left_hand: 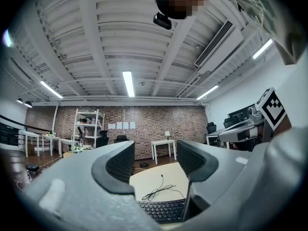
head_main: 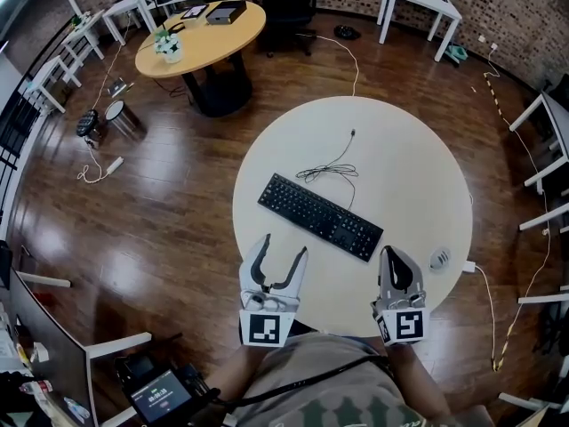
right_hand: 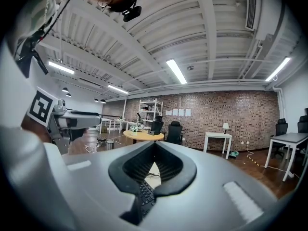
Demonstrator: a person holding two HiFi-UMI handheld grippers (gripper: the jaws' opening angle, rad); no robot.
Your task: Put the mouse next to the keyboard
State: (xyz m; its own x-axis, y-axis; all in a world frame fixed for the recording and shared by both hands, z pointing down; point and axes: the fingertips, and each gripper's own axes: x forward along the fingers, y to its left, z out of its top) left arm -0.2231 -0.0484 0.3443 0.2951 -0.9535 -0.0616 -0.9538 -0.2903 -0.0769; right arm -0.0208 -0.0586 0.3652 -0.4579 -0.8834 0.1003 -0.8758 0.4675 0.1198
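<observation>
Mouse (head_main: 439, 258) lies at the table's (head_main: 400, 163) lower-right edge, apart from the keyboard (head_main: 320, 216). Right gripper (head_main: 392, 258), fingers clenched on nothing, should spread them before reaching right; left gripper (head_main: 284, 249) is released, empty.

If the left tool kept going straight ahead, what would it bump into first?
Probably the flat black computer keyboard, lying just ahead of the left tool, though its height is hard to judge.
</observation>
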